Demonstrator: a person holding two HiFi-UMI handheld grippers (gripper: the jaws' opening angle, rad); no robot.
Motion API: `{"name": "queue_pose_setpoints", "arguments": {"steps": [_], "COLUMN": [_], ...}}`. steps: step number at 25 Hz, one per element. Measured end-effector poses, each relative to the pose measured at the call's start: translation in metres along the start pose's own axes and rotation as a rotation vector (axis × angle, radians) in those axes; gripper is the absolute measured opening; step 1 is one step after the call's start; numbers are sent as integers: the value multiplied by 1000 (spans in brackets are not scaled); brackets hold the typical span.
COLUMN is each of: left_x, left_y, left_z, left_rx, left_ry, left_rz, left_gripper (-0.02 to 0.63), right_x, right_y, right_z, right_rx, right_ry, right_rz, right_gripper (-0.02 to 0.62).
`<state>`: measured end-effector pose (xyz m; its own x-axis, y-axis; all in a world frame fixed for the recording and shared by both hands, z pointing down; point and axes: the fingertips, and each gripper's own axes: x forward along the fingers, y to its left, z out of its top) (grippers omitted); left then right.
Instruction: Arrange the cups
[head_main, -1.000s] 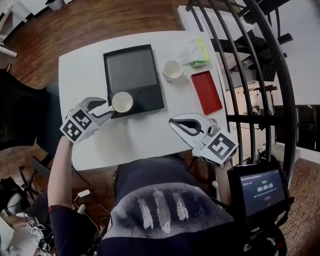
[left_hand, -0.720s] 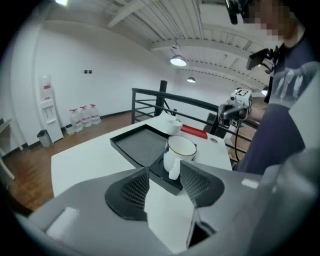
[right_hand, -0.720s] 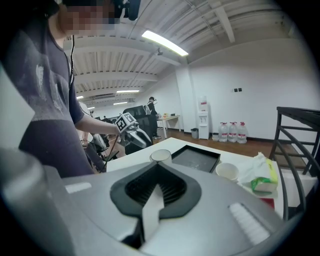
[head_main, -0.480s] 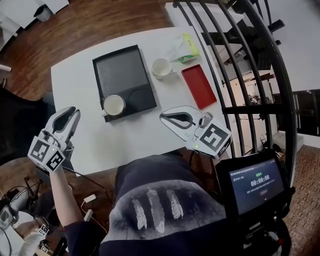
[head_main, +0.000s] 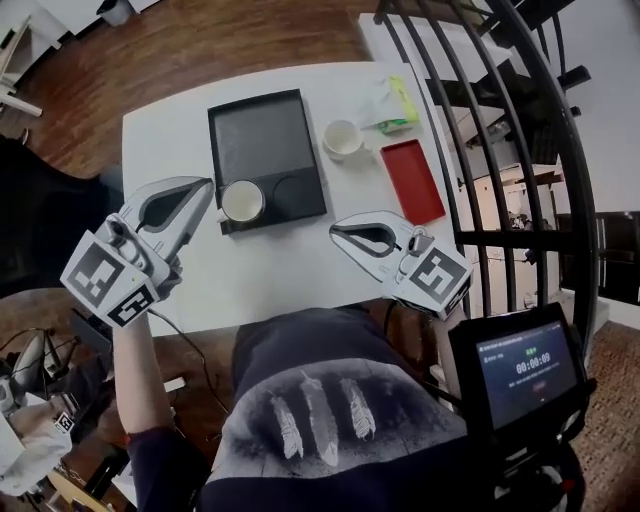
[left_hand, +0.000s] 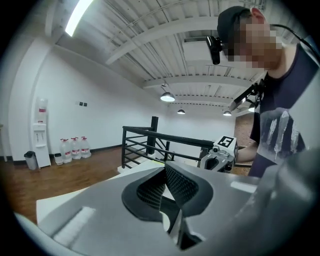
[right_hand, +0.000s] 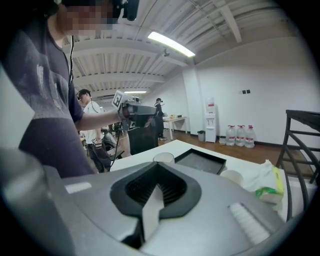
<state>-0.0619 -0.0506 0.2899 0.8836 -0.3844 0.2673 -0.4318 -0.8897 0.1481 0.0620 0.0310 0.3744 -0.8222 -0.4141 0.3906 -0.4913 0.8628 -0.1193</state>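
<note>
A white cup (head_main: 242, 201) stands on the front left corner of the black tray (head_main: 262, 140). A second white cup (head_main: 343, 137) sits on the white table (head_main: 262, 275), just right of the tray. My left gripper (head_main: 203, 186) is raised to the left of the tray cup, shut and empty. My right gripper (head_main: 336, 229) hovers over the table's front right, shut on nothing. In the right gripper view the tray cup (right_hand: 163, 157), the tray (right_hand: 201, 160) and the second cup (right_hand: 232, 176) lie beyond the shut right gripper (right_hand: 157, 168). The left gripper view has the left gripper (left_hand: 165, 176) shut, aimed across the room.
A red tray (head_main: 412, 180) lies at the table's right edge. A green and white packet (head_main: 392, 105) is behind it. A black railing (head_main: 500, 150) runs close along the right side. A tablet (head_main: 525, 365) sits at lower right.
The left gripper let go of the cup on the tray, drew back to the left, then rose and shut its jaws. The right gripper stayed where it was.
</note>
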Motion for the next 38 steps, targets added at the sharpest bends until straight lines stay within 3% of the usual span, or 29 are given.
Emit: {"name": "queue_pose_setpoints", "arguments": {"steps": [4,10,28,38], "left_x": [22,31,19,5], "left_y": [-20,-42,-26,-12], "left_z": [-13,-21,-23,-32], "left_rx": [-5,-11,60,74], "left_ry": [42,55,131,139], "left_rz": [-20,-36,0,115], "left_gripper": [15,15,15,15], "right_x": [-1,-15,6,3], "right_y": [1,-28,-62,-60], "right_z": [7,14,45,29], "right_rx": [-22,-54,-155,-95], "right_ry": [-30,-4,11,12], "right_rz": [53,9,-2,-33], "right_gripper": [3,3,3,3]}}
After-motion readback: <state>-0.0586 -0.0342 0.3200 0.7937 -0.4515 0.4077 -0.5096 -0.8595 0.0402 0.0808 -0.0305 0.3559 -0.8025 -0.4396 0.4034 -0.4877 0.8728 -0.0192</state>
